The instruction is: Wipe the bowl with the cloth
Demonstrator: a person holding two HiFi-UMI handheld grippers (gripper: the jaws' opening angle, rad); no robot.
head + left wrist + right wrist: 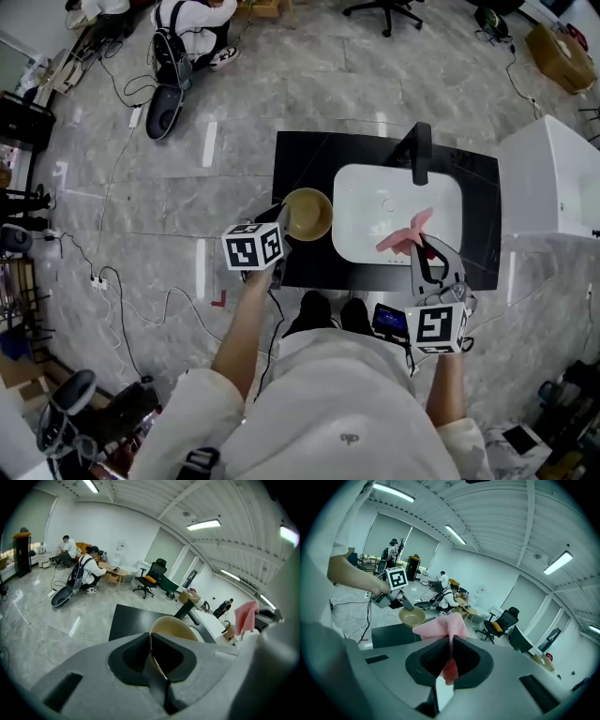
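The left gripper (279, 232), jaws nearly together, pinches the rim of the tan bowl (307, 214) at the black table's (309, 159) left side. The right gripper (424, 248) is clamped on the pink cloth (403, 237), held above the white basin (375, 211).

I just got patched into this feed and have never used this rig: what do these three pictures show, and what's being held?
No robot here: a person holds a two-jaw gripper in each hand. The head view looks down from the person's head; the other two ride on the grippers. The left gripper is shut on the rim of the tan bowl over a black counter with a white sink. The right gripper is shut on the pink cloth above the sink.
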